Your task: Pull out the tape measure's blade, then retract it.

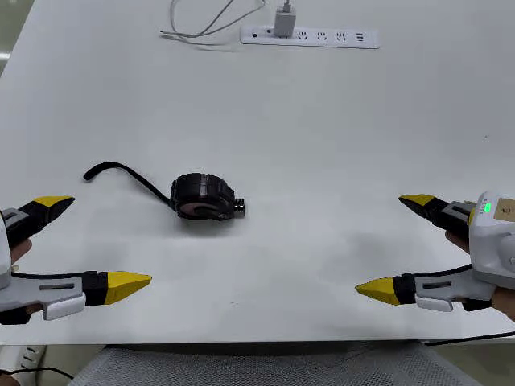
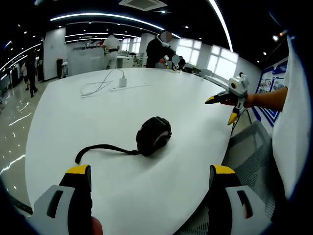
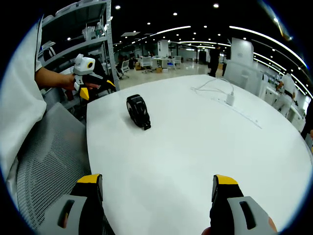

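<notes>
left claw [image 2: 150,170]: jaws wide apart | tape measure [image 2: 154,135]: on table [image 2: 98,112], untouched | right claw [image 2: 220,111]: beyond, jaws apart

- Head view: above the near edge of the table [image 1: 338,121], looking forward and down — power strip [image 1: 310,35] at the far side.
- Left gripper view: low at the table's left, facing across to the right gripper [image 2: 219,111].
- Right gripper view: low at the right, facing the left gripper [image 3: 98,89].
- All three share the tape measure [image 1: 205,197], mid-table.

White table [image 1: 338,121]: tape measure [image 1: 203,197], power strip [image 1: 322,36], cable [image 1: 209,24]
</notes>
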A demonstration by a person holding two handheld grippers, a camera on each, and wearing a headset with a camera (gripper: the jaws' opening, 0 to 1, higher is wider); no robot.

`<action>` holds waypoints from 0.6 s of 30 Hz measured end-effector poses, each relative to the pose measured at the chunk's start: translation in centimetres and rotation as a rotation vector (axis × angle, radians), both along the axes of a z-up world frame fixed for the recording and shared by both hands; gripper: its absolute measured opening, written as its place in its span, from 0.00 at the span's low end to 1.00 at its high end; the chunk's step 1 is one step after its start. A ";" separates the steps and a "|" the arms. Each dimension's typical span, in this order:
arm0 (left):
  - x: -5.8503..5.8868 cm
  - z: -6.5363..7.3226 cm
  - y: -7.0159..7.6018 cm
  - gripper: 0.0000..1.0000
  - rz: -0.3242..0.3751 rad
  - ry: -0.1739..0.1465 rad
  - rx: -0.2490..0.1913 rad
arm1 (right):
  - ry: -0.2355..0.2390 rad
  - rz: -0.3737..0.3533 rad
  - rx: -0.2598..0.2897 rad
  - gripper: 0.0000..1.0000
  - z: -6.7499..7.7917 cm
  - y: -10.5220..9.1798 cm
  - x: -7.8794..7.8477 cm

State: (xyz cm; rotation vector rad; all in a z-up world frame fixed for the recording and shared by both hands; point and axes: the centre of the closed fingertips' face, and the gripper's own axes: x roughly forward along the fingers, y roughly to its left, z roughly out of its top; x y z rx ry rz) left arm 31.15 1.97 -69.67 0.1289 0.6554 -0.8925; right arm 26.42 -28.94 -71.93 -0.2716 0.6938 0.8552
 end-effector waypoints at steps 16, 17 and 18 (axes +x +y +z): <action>0.1 -0.4 0.0 0.99 -0.011 0.000 0.018 | 0.010 0.019 -0.014 0.89 -0.5 -0.2 -0.2; 0.1 -0.5 0.0 0.98 -0.010 0.000 0.018 | 0.018 0.018 -0.012 0.88 -0.6 -0.2 -0.3; 0.1 -0.5 0.0 0.98 -0.010 0.000 0.019 | 0.013 0.019 -0.016 0.89 -0.6 -0.2 -0.3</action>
